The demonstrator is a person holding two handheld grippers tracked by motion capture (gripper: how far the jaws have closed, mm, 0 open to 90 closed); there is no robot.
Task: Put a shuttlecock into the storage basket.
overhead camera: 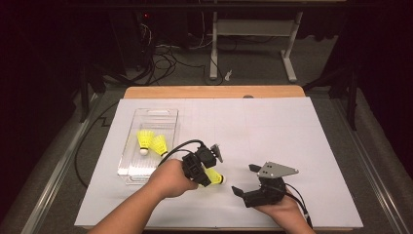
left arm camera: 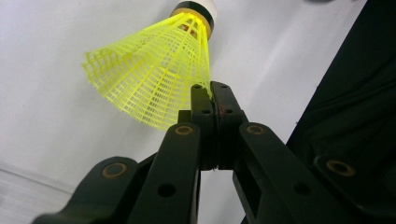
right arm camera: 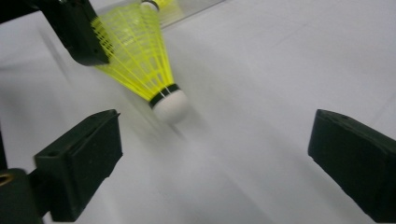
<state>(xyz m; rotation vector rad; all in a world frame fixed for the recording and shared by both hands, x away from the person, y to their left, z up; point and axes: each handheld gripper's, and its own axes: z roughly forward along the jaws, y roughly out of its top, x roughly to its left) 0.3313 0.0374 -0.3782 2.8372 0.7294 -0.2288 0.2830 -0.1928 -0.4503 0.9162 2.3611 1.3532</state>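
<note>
Beyond right gripper [right arm camera: 215, 158]: shuttlecock [right arm camera: 140, 60] (white-tipped)

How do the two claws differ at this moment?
The left claw is shut, pinching the skirt edge of a yellow shuttlecock; the right claw stands wide open with nothing between its jaws. The right claw carries a grey plate; the left does not. Both are black and hand-held.

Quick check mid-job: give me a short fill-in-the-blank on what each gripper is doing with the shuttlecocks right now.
1. The left gripper is shut on the ____ skirt of a shuttlecock.
2. The right gripper has its jaws ____, with nothing between them.
3. The clear tray holds ____ more shuttlecocks.
4. The held shuttlecock's cork tip is ____ in colour.

Missing words: yellow; open; two; white
</note>
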